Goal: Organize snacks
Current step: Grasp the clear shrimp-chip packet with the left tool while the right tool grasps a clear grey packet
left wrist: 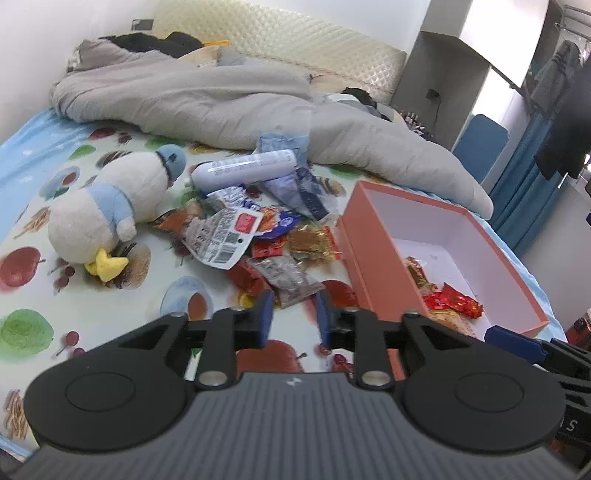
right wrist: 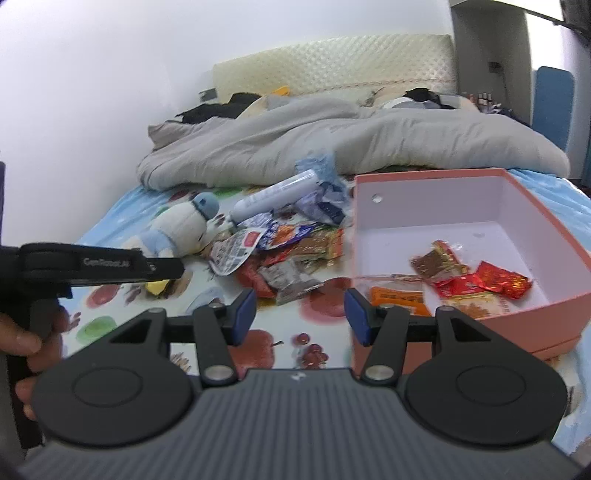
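I am in a home bedroom: a bed (left wrist: 74, 206) with fruit-print sheet, rumpled grey duvet (left wrist: 229, 99), cream padded headboard (left wrist: 280, 33), plush penguin (left wrist: 110, 206), clothes hanging (left wrist: 569, 110) nearby.

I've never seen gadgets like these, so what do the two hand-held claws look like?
Each claw, left and right, has black angular linkage arms with silver pivot pins, two round black discs and a ribbed grey body. The fingers carry blue pads. The right-wrist view shows pale lettering along the left one's black side.
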A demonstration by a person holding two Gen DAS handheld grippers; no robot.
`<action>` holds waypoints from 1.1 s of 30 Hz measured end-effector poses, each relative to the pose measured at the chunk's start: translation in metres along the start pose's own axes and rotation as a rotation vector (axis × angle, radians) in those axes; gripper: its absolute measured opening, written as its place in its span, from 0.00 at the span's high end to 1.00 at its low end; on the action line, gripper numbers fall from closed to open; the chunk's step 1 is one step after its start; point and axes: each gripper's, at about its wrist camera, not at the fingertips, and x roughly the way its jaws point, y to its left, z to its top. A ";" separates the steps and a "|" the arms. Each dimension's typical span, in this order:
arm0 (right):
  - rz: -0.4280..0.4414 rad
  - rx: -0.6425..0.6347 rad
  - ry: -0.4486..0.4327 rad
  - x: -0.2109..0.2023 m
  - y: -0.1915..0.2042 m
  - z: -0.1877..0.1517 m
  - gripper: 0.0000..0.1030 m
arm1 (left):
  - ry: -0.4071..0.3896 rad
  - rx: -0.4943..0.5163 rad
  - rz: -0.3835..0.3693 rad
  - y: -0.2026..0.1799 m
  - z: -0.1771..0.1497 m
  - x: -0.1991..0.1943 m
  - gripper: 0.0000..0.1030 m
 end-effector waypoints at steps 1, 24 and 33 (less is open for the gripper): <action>0.004 -0.007 0.006 0.004 0.003 0.000 0.46 | 0.004 -0.010 0.003 0.005 0.001 0.003 0.60; -0.012 -0.107 0.164 0.189 0.039 0.026 0.32 | 0.099 -0.344 0.046 0.120 0.056 0.178 0.18; -0.065 -0.114 0.203 0.240 0.031 0.019 0.35 | 0.062 -0.515 0.111 0.136 0.071 0.216 0.14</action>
